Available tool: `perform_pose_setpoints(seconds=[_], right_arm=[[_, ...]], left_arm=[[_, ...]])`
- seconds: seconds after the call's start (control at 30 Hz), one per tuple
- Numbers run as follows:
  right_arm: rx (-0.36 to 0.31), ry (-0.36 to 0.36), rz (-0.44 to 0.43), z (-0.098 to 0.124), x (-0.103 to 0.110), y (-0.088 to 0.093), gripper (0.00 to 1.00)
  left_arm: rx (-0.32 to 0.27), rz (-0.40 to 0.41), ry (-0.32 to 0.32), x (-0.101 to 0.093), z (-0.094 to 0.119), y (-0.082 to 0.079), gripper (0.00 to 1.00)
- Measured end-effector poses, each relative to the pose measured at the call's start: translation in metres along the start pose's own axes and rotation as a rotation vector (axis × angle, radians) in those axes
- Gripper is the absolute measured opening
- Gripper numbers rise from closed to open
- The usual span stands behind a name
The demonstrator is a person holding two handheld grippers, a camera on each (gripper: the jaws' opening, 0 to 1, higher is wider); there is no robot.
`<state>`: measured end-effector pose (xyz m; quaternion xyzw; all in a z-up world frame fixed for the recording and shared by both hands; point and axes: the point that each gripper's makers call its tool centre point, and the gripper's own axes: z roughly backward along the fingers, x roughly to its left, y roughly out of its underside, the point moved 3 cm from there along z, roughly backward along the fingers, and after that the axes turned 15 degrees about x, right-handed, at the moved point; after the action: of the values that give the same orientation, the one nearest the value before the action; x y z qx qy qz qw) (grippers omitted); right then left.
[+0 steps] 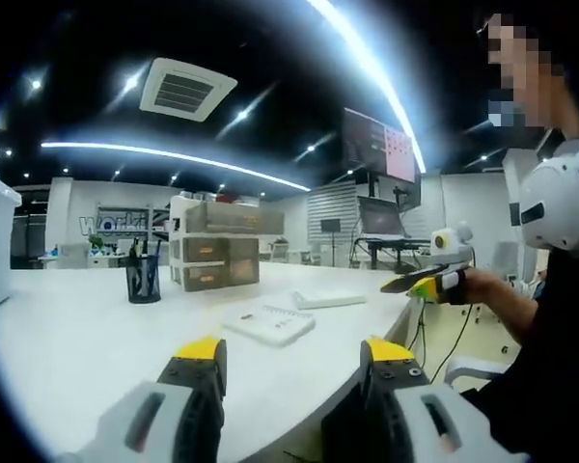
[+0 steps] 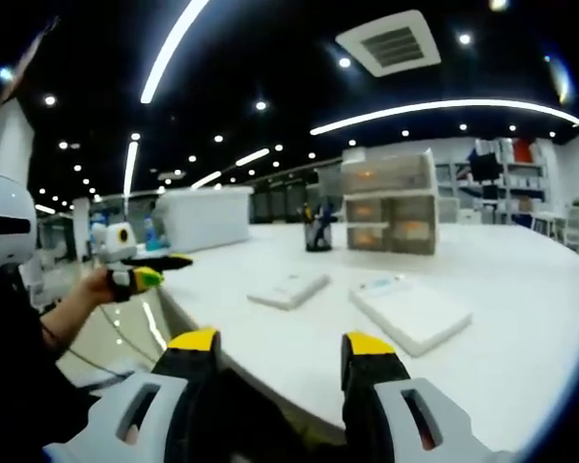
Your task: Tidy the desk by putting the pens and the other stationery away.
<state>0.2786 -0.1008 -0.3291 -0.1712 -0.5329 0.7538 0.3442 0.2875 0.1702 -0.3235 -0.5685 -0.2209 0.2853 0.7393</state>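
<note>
Stationery waits on the desk, both claws empty

Pens stand in a dark mesh pen cup [image 1: 144, 278] far back on the white desk [image 1: 68, 328] in the left gripper view, with a stack of translucent drawer boxes [image 1: 217, 247] just to its right. Nearer and further right lie a spiral notebook [image 1: 269, 323] and, beyond it, a flat white case [image 1: 328, 300]. The left claw [image 1: 291, 360] is spread wide at the desk's near edge and holds nothing. At the right of that view the right claw [image 1: 417, 282] is seen from the side; its jaws look close together with nothing visible between them.

In the right gripper view the left claw [image 2: 154, 270] shows at the left, off the desk. The flat case [image 2: 289, 288] and the notebook [image 2: 410, 311] lie side by side, a little apart, ahead of the right claw [image 2: 281, 349], whose yellow tips stand well apart and empty.

No loose pens can be made out, so the notebook and case seem the first things to tidy. Approaching low, with the jaws across a short edge, should stop a thin flat item sliding; the other claw could steady it, and a drawer likely needs opening first.
</note>
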Motion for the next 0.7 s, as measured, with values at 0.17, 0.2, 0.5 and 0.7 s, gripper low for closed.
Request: perform_pose_setpoints(seconds=[0.17, 0.2, 0.5, 0.7], right_arm=[[0.002, 0.001, -0.007, -0.002, -0.001, 0.002, 0.49], [0.005, 0.007, -0.002, -0.002, -0.002, 0.002, 0.5], [0.006, 0.019, 0.013, -0.008, -0.005, -0.006, 0.51], [0.015, 0.047, 0.06, -0.015, -0.007, -0.012, 0.45]], left_arm=[[0.013, -0.006, -0.02, 0.001, 0.001, 0.004, 0.56], [0.023, -0.011, -0.033, 0.003, 0.0, 0.007, 0.56], [0.022, -0.003, -0.034, 0.003, 0.005, 0.011, 0.56], [0.007, -0.006, -0.04, 0.003, 0.012, 0.008, 0.56]])
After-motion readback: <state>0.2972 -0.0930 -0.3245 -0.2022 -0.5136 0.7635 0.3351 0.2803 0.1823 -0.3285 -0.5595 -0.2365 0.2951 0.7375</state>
